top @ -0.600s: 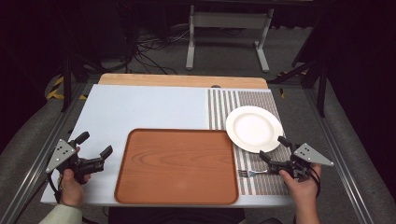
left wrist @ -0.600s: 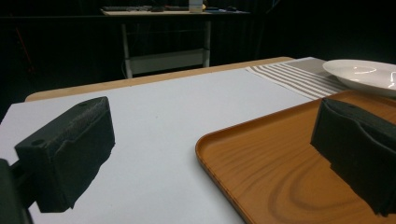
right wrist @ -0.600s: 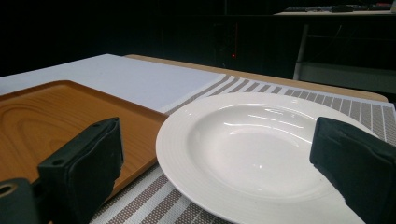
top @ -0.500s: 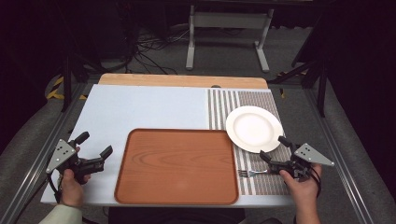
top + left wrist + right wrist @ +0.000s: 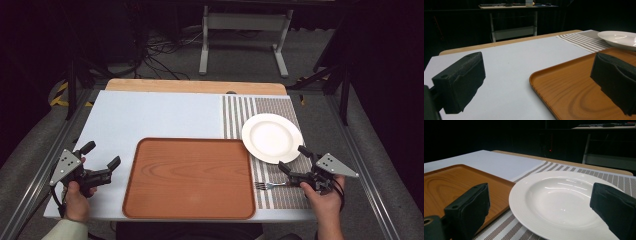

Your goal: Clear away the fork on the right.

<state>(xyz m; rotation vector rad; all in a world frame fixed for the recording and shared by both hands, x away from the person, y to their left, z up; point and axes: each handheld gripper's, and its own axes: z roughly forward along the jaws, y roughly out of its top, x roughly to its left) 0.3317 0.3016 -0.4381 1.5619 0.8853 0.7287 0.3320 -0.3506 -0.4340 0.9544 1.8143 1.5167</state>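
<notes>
One fork (image 5: 270, 185) lies just beside the right hand-held gripper (image 5: 296, 163) — apart, jaws spread.

Pale blue-white surface (image 5: 150, 117) here, with a bare wooden strip (image 5: 195, 86) along its far edge. A brown wooden tray (image 5: 190, 177) sits near the front, centre. Just right of it lies a striped placemat (image 5: 240, 112), carrying a white plate (image 5: 272, 137) at mid-mat and a fork (image 5: 267, 185) nearer the front, tines toward the tray.
</notes>
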